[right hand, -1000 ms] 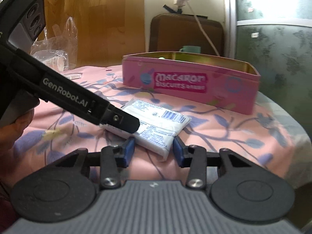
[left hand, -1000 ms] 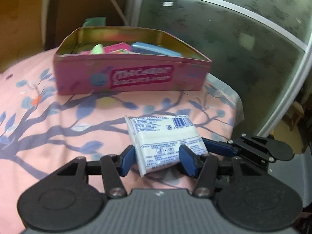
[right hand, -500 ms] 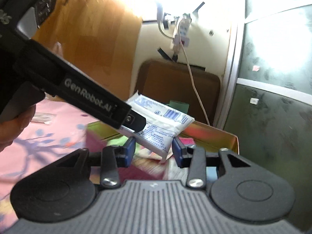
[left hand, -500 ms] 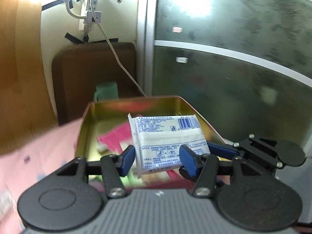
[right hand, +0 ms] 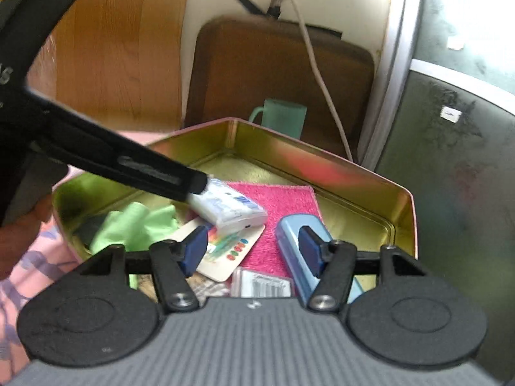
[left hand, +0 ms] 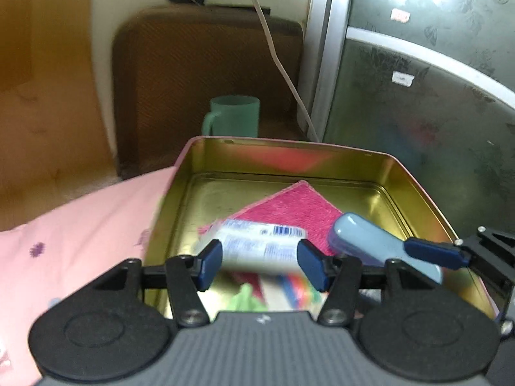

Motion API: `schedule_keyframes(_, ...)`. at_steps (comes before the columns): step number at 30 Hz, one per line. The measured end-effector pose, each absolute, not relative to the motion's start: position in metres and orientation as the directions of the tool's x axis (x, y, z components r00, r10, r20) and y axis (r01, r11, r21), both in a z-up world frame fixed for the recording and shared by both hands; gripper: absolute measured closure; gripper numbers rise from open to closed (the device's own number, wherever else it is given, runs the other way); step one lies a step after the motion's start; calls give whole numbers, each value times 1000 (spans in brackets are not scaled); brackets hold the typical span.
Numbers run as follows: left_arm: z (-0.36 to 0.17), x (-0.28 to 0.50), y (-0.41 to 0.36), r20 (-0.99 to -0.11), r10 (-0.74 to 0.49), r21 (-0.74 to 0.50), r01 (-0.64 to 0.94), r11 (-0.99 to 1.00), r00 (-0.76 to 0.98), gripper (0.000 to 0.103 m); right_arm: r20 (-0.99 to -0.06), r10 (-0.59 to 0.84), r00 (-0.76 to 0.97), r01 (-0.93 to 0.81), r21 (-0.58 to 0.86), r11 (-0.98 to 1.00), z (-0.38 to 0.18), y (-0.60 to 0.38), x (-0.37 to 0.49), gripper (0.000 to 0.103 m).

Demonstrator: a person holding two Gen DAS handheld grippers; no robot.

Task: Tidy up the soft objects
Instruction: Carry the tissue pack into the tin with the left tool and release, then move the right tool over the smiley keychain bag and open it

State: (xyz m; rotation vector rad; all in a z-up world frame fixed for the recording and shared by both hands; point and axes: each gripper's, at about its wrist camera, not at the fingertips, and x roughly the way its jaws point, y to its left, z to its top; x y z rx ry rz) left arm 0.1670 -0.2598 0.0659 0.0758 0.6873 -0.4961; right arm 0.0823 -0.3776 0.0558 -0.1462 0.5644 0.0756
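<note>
A white tissue pack (left hand: 257, 247) with blue print lies blurred inside the pink tin box (left hand: 289, 154), on a pink cloth (left hand: 289, 206). My left gripper (left hand: 260, 267) hangs just over the pack with its jaws wide and not touching it. In the right wrist view the pack (right hand: 230, 207) rests at the tip of the left gripper's finger (right hand: 161, 177). My right gripper (right hand: 252, 251) is open above the tin (right hand: 354, 173), holding nothing.
The tin also holds a light-blue case (right hand: 302, 251), a green cloth (right hand: 135, 222), a colour-dotted card (right hand: 225, 251) and a small clear packet (right hand: 264, 286). A green mug (left hand: 231, 115) and a brown chair back (left hand: 206, 64) stand behind. The pink floral tablecloth (left hand: 80, 225) lies left.
Both grippers carried the tissue pack from the tablecloth up over the tin. Both have opened, and the pack now lies inside the tin.
</note>
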Motion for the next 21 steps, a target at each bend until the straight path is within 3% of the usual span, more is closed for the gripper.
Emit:
schedule_keyframes(6,83,111,-172,-551,-474,-149,478,866,687,46,-459,126,879,-179,-74,981,79,-343,48,39)
schedule_keyframes(9,78,76,-112,-529,-428,-123,433,893,733,44,-434,206,877,-266,-81,961,89,-307,34,39)
schedule_keyframes(12,60,50,-47,-531,-288,-53,308,950,797,42,-447,302,842,-371,-72,926,88,-265,33,39)
schedule_keyframes(15,35,44,8,-584,-71,55,127,990,808,41,-483,391,783,-471,-50,881,75,-215,39,39)
schedule_keyframes(17,22,43,41,-611,41,100,26,995,790,36,-506,441,741,-519,-16,854,63,-185,47,37)
schedule_keyframes(19,15,39,68,-612,109,123,-42,991,784,28,-527,477,704,-547,25,836,51,-157,53,37)
schedule_keyframes(21,12,38,86,-596,163,139,-99,985,786,28,-553,506,662,-565,76,822,40,-132,63,34)
